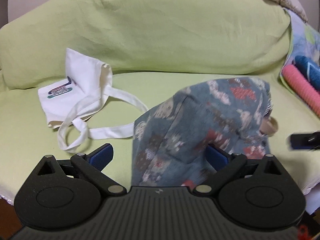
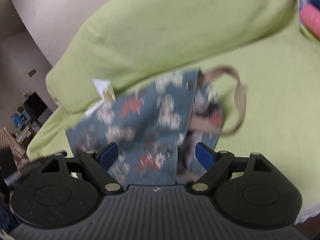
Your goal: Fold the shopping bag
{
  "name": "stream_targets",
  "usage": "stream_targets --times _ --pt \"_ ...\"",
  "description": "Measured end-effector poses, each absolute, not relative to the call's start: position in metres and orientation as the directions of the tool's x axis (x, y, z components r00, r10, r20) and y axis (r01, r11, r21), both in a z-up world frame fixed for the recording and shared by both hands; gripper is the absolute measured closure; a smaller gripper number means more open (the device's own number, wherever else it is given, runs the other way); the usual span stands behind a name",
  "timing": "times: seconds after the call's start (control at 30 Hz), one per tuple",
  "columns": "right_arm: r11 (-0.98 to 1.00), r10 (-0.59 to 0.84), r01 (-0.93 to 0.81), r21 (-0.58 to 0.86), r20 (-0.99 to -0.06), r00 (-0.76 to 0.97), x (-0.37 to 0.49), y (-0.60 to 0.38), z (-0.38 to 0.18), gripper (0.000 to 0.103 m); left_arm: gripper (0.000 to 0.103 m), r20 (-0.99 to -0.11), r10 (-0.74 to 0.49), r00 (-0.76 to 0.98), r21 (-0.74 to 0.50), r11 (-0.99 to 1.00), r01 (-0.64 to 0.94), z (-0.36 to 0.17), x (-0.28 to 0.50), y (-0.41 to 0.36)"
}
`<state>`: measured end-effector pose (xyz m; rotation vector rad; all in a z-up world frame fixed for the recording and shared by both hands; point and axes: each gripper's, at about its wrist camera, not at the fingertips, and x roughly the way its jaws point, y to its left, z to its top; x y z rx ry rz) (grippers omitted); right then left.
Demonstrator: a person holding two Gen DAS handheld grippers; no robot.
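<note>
- Left wrist view: the left gripper has its jaws spread wide, one blue pad over bare cover at about 8 o'clock, the other half hidden behind cloth at about 4 o'clock.
- A blue patterned shopping bag lies rumpled on the green sofa cover, from the centre toward 4 o'clock; its near edge falls between the spread jaws, and neither pad presses on it.
- A beige handle pokes out at the bag's right side, toward 3 o'clock.
- At 9 o'clock a white tote bag with a printed logo lies folded over, its long straps looping toward the patterned bag.
- A pink ribbed roll sits at 2 o'clock, against the sofa's edge.
- The tip of the right gripper shows as a dark blur at 3 o'clock.
- Right wrist view, tilted and blurred: its jaws stand wide apart, with the patterned bag between the blue pads and stretching toward 12 o'clock; no pad visibly pinches the cloth.
- The beige handle loops out at 2 o'clock from the bag's open mouth.
</note>
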<state>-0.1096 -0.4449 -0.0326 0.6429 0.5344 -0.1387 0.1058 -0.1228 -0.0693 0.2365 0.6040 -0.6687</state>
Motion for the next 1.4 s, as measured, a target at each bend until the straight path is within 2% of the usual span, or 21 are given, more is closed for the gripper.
stream_targets --times 0.1,0.2,0.27,0.33,0.37,0.4,0.43,0.5,0.53,0.67,0.87,0.93,1.0,1.03,1.1,1.17,1.23,1.27,1.3,1.33,1.4 --pt "0.762 0.107 0.258 0.594 -0.508 0.855 -0.098 -0.449 -0.062 0.02 0.007 -0.588 -0.508 0.629 0.067 0.744 0.664 -0.073 0.11 -0.133" --pt "0.766 0.152 0.218 0.604 -0.5 0.852 -0.084 -0.453 -0.082 0.02 0.029 -0.619 -0.536 0.574 0.065 0.693 0.718 -0.08 0.12 -0.139" --pt "0.783 0.171 0.199 0.59 -0.511 0.842 -0.075 -0.451 -0.092 0.02 0.036 -0.63 -0.553 0.545 0.06 0.666 0.744 -0.083 0.123 -0.139" --pt "0.79 0.193 0.176 0.587 -0.511 0.838 -0.07 -0.448 -0.101 0.02 0.051 -0.632 -0.564 0.532 0.072 0.641 0.765 -0.083 0.122 -0.138" --pt "0.788 0.215 0.157 0.595 -0.505 0.836 -0.069 -0.444 -0.104 0.024 0.056 -0.632 -0.576 0.519 0.061 0.631 0.774 -0.081 0.122 -0.137" --pt "0.786 0.239 0.137 0.602 -0.501 0.832 -0.067 -0.44 -0.107 0.034 0.062 -0.631 -0.595 0.498 0.03 0.623 0.781 -0.076 0.122 -0.134" --pt "0.784 0.262 0.118 0.609 -0.497 0.827 -0.065 -0.436 -0.11 0.064 0.067 -0.624 -0.615 0.482 0.003 0.615 0.788 -0.072 0.121 -0.131" --pt "0.806 0.245 0.1 0.584 -0.482 0.841 -0.07 -0.426 -0.104 0.089 0.073 -0.598 -0.644 0.478 0.0 0.597 0.803 -0.059 0.117 -0.129" --pt "0.8 0.25 0.076 0.594 -0.447 0.859 -0.074 -0.425 -0.098 0.096 0.075 -0.581 -0.657 0.48 0.006 0.587 0.81 -0.051 0.115 -0.129" --pt "0.815 0.222 0.008 0.58 -0.325 0.919 -0.094 -0.419 -0.047 0.097 0.079 -0.482 -0.733 0.479 0.004 0.545 0.838 -0.007 0.104 -0.128" --pt "0.872 0.196 -0.121 0.475 -0.112 0.974 -0.136 -0.413 0.046 0.098 0.079 -0.325 -0.87 0.37 -0.193 0.444 0.875 0.06 0.096 -0.115" --pt "0.862 0.221 -0.18 0.474 -0.031 0.975 -0.156 -0.418 0.073 0.098 0.079 -0.319 -0.887 0.334 -0.25 0.419 0.873 0.066 0.097 -0.12" --pt "0.832 0.262 -0.25 0.494 0.046 0.964 -0.173 -0.426 0.092 0.1 0.079 -0.376 -0.867 0.327 -0.246 0.433 0.867 0.059 0.1 -0.138" --pt "0.844 0.231 -0.217 0.491 0.032 0.972 -0.176 -0.429 0.097 0.1 0.079 -0.405 -0.856 0.32 -0.244 0.438 0.865 0.052 0.1 -0.147" --pt "0.872 0.155 -0.093 0.481 -0.092 0.984 -0.17 -0.432 0.096 0.099 0.079 -0.45 -0.839 0.305 -0.243 0.444 0.863 0.04 0.1 -0.163" --pt "0.884 0.111 -0.011 0.467 -0.187 0.976 -0.167 -0.432 0.093 0.098 0.079 -0.426 -0.873 0.239 -0.321 0.393 0.862 0.037 0.101 -0.162" --pt "0.89 0.128 -0.041 0.455 -0.163 0.978 -0.179 -0.425 0.094 0.098 0.068 -0.384 -0.906 0.18 -0.42 0.345 0.84 0.033 0.109 -0.157" --pt "0.878 0.139 -0.062 0.474 -0.128 0.982 -0.186 -0.426 0.093 0.098 0.066 -0.388 -0.904 0.179 -0.444 0.353 0.823 0.031 0.115 -0.157" --pt "0.856 0.154 -0.09 0.509 -0.085 0.984 -0.193 -0.43 0.092 0.099 0.067 -0.392 -0.903 0.178 -0.468 0.362 0.806 0.029 0.12 -0.157" --pt "0.845 0.149 -0.093 0.526 -0.066 0.987 -0.198 -0.432 0.091 0.099 0.077 -0.401 -0.896 0.19 -0.468 0.379 0.798 0.028 0.123 -0.158" --pt "0.843 0.109 -0.053 0.536 -0.072 0.991 -0.202 -0.433 0.09 0.099 0.078 -0.402 -0.896 0.187 -0.452 0.372 0.811 0.028 0.121 -0.16"
